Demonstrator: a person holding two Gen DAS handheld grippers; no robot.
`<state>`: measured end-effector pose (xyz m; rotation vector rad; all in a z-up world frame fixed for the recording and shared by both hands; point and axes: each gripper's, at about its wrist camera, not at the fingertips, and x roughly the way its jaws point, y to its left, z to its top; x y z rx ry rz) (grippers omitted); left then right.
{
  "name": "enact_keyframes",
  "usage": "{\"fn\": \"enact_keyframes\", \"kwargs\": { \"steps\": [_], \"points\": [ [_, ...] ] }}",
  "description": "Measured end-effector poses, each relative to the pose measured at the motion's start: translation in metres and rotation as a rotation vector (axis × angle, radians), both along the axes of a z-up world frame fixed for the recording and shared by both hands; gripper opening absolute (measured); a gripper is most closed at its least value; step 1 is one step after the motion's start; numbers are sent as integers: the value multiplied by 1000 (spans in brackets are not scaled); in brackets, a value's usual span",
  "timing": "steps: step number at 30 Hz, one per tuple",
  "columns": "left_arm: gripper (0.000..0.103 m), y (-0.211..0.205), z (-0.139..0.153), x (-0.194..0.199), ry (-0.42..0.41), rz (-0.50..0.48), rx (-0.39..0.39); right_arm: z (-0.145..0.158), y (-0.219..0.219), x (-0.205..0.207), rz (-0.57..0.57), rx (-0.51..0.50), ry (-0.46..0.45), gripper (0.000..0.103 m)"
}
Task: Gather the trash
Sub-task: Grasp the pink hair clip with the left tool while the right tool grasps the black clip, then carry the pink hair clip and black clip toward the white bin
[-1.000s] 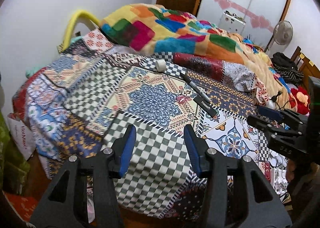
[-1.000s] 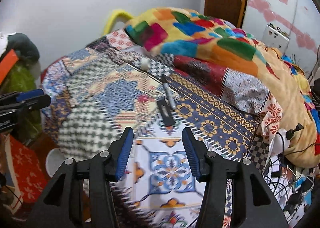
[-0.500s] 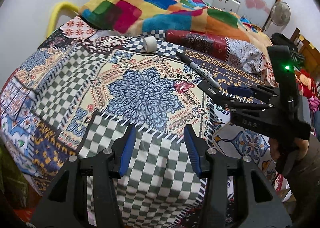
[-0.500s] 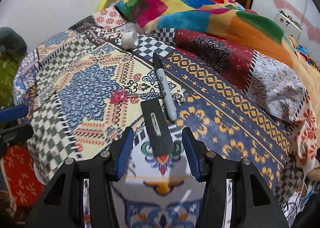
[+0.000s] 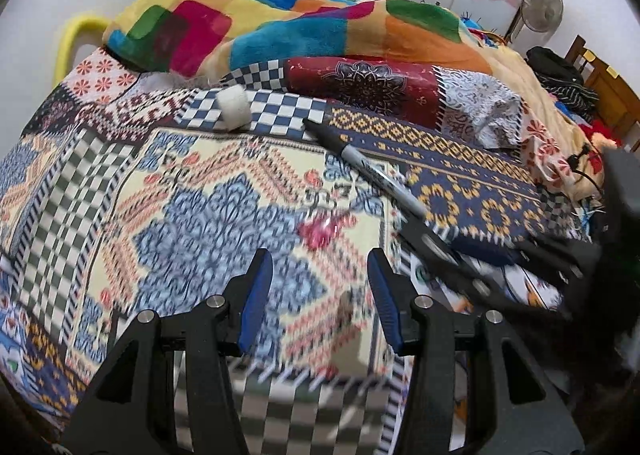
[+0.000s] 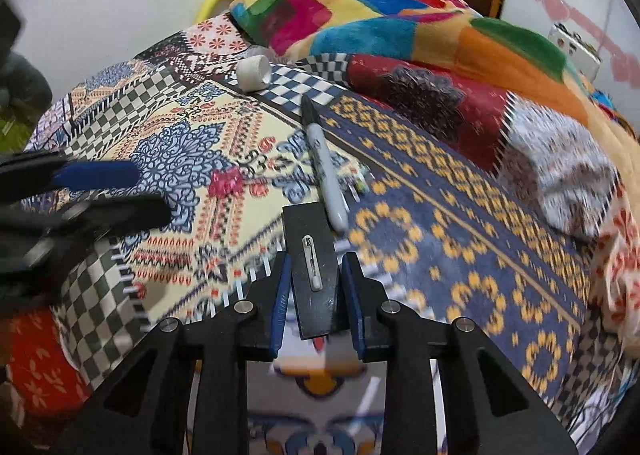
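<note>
1. Left wrist view: the left gripper (image 5: 320, 291) filled the lower centre of the frame, its blue-padded jaws standing partly apart with nothing between them, over a patterned bedspread (image 5: 224, 191). A black-and-grey marker (image 5: 366, 165) lay diagonally right of centre. A small white roll (image 5: 234, 109) sat in the upper left, near a bright patchwork blanket (image 5: 280, 15). The right gripper (image 5: 492, 255), blurred, reached in from the right edge.

2. Right wrist view: the right gripper (image 6: 315, 287) sat at lower centre; its jaws had just been closing and stood narrow on either side of a flat black piece with a small metal clip (image 6: 312, 267); whether the pads (image 6: 280, 295) pressed it could not be told. The marker (image 6: 326, 171) lay just above, its grey end touching that piece. The white roll (image 6: 254, 73) lay in the upper centre-left.
</note>
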<state>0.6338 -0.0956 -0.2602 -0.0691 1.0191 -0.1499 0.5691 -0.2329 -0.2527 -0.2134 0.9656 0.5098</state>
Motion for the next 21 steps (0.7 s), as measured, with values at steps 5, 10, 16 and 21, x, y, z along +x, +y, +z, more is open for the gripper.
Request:
{"fn": "enact_keyframes", "kwargs": {
  "steps": [5,10,16,21],
  "points": [
    [48,-12,-15,21,22,8,3,1,-32,-16,-64,24,15,23],
    [34,-18,-26,30,19,48,69,6,-52,-24,-101,-18,-17,23],
    [27,-25,-28,24,-3,84,85,17,-67,-26,-138,22,-21,23],
    [27,-31,-15,4,9,53,39,29,-69,-29,-156,60,-29,23]
  ]
}}
